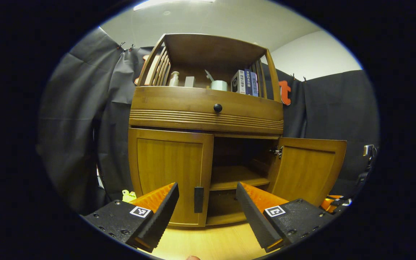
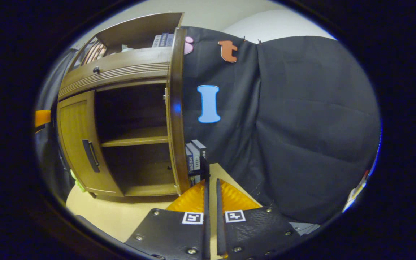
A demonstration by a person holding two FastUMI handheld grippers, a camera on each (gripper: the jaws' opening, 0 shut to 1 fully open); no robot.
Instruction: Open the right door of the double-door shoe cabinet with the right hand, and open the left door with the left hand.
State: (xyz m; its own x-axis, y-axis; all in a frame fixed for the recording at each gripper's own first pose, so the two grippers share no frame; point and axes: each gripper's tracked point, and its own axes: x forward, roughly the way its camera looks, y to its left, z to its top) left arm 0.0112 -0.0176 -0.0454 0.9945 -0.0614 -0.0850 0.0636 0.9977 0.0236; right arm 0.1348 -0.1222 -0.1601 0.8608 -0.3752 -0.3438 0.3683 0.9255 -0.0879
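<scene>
My left fingers (image 1: 207, 202) are spread wide, empty, level with the black handle (image 1: 198, 199) of the left door (image 1: 170, 173) (closed) on the shoe cabinet (image 1: 208, 115); the right door (image 1: 307, 169) stands swung open; my right fingers (image 2: 211, 187) are nearly together, pinching that door's handle (image 2: 204, 167), I think.

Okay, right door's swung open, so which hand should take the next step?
Left. The left gripper is open, facing the closed left door with its handle between its fingers. The right gripper is at the open right door.
</scene>
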